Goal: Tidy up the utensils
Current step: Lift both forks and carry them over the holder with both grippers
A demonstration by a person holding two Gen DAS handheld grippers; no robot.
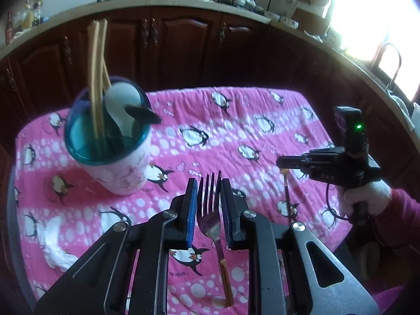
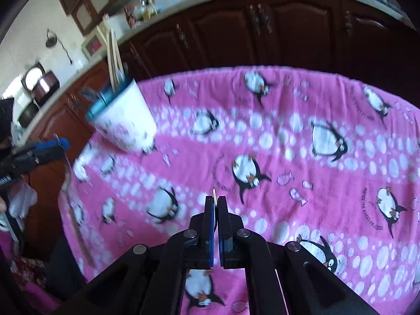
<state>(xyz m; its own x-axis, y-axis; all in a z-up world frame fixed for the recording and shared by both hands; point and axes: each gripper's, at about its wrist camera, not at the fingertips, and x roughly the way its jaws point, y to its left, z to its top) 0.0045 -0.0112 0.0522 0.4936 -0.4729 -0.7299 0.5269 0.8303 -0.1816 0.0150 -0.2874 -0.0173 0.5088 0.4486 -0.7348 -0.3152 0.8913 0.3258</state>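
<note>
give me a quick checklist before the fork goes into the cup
1. Fork between the left gripper fingers, tines forward: ok.
2. Firm grip on the fork: cannot tell, gaps show beside it.
3. Cup upright on the pink cloth: ok.
4. Room in the cup beside the chopsticks and white spoon: ok.
5. Right gripper shut on a thin utensil, clear of the cup: ok.

chopsticks [image 1: 96, 78] in cup [image 1: 118, 168], cup on cloth [image 1: 262, 120]
</note>
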